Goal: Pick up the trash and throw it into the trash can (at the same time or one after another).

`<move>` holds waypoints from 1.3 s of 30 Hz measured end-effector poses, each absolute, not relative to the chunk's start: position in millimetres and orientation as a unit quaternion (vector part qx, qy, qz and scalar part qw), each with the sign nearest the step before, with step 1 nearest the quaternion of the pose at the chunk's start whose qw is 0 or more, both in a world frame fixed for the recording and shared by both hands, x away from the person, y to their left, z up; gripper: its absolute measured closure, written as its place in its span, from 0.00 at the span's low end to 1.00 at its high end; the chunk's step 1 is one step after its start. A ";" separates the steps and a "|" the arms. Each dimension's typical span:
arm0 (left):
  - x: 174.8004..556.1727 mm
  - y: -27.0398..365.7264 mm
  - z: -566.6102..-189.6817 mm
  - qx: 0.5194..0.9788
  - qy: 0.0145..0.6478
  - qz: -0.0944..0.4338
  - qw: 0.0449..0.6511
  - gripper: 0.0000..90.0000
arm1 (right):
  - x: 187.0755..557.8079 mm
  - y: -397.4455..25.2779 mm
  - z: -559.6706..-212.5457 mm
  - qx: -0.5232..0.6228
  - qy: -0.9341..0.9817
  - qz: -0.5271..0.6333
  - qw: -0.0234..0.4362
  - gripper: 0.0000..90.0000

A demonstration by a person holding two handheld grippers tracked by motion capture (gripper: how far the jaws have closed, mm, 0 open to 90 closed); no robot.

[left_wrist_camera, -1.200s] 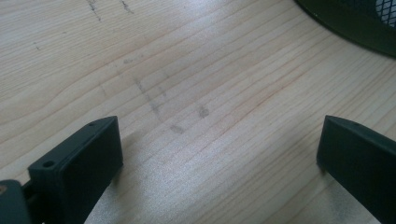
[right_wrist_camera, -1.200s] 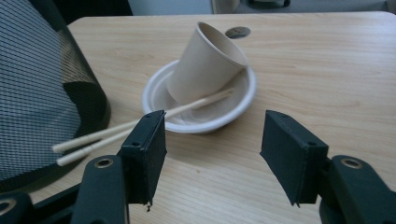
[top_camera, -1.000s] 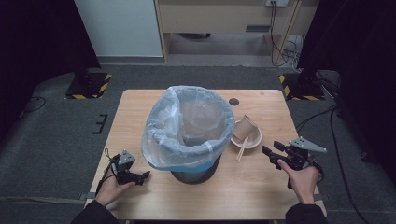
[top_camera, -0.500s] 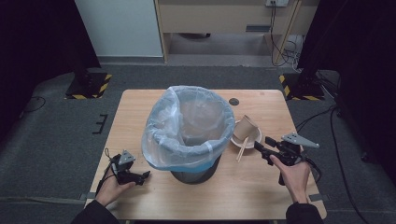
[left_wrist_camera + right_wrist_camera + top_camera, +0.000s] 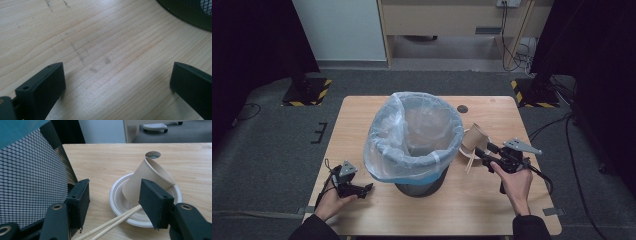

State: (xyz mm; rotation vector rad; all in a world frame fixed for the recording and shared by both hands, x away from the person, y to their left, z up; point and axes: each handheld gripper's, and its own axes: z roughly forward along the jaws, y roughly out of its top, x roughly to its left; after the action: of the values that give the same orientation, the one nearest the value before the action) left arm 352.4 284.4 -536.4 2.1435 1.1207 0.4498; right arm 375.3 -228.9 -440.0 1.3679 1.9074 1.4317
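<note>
Beside bin, right gripper fingers spread before tilted cup, chopsticks; left gripper fingers spread.

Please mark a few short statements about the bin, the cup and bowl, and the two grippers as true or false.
1. The paper cup lies tilted in the white bowl. True.
2. The chopsticks stand upright inside the cup. False: they lie with their ends resting on the bowl's rim.
3. The right gripper is open. True.
4. The left gripper grips the bin. False: it is open over bare table.
5. The bin has a plastic liner. True.
</note>
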 end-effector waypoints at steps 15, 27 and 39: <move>352.4 283.9 -536.5 0.822 0.427 0.171 0.335 0.00 | 379.7 -210.4 -470.9 0.537 0.686 0.459 0.173 0.48; 352.4 283.9 -536.5 0.822 0.427 0.171 0.335 0.00 | 379.8 -199.4 -483.4 0.565 0.685 0.426 0.172 0.47; 352.4 283.9 -536.4 0.822 0.427 0.171 0.335 0.00 | 383.3 -194.6 -491.0 0.570 0.697 0.397 0.174 0.52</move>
State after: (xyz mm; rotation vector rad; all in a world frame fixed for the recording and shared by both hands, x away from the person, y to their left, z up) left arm 352.4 283.9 -536.4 2.1442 1.1147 0.4463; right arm 383.3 -194.6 -491.0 1.6169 1.9771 1.1267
